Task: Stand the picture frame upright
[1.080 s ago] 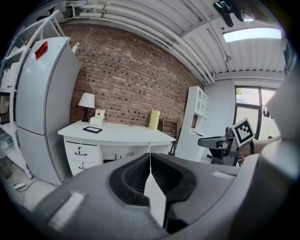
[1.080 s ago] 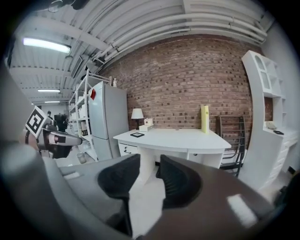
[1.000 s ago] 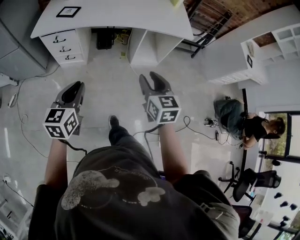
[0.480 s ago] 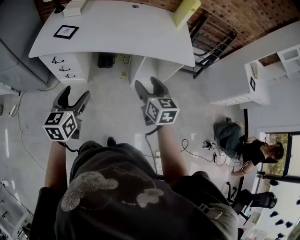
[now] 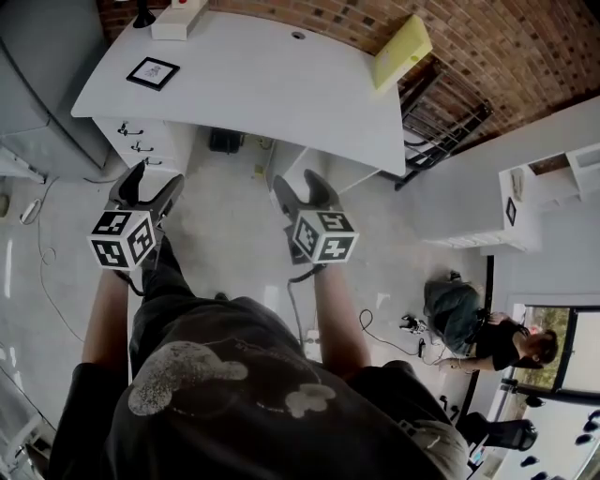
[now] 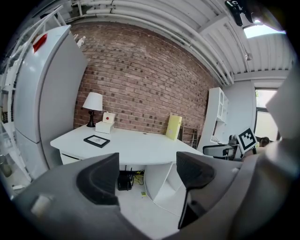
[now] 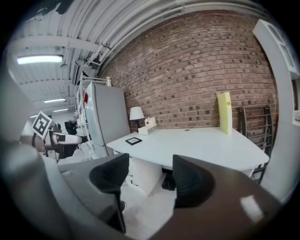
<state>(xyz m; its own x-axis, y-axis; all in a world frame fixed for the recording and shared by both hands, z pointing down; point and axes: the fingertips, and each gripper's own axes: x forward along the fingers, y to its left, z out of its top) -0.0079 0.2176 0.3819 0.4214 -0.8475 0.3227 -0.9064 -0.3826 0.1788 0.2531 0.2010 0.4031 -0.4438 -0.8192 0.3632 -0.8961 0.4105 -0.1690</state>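
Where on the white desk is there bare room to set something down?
The wide middle of the white desk is bare, from the flat black picture frame near its left end to the yellow panel leaning at the back right; the front edge is free too. Crowded: the back left corner, with a white box and a lamp.

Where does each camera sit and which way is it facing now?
Head view: on the person's head, looking steeply down at floor and desk; shows forearms, left claw, right claw.
Left gripper view: on the left claw, facing desk and brick wall; open jaws show.
Right gripper view: on the right claw, facing desk; open jaws show.
Shared: all see the flat picture frame.
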